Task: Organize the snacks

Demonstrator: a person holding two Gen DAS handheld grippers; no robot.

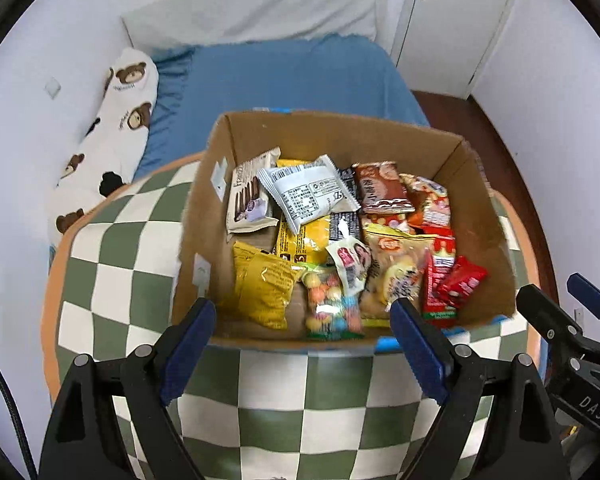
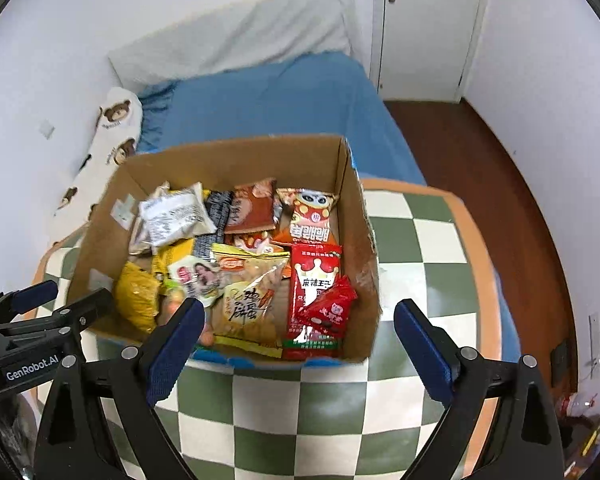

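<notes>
While the snacks [image 1: 340,236] already lie heaped in the cardboard box [image 1: 488,216] at the centre of the left wrist view, tidying well probably means picking one packet at a time. There the left gripper [image 1: 302,320] hangs tilted steeply down over the near rim, jaws wide, holding nothing. In the right wrist view the right gripper [image 2: 300,320] hangs likewise at the lower centre, spread wide and empty above the checked table [image 2: 420,248].
</notes>
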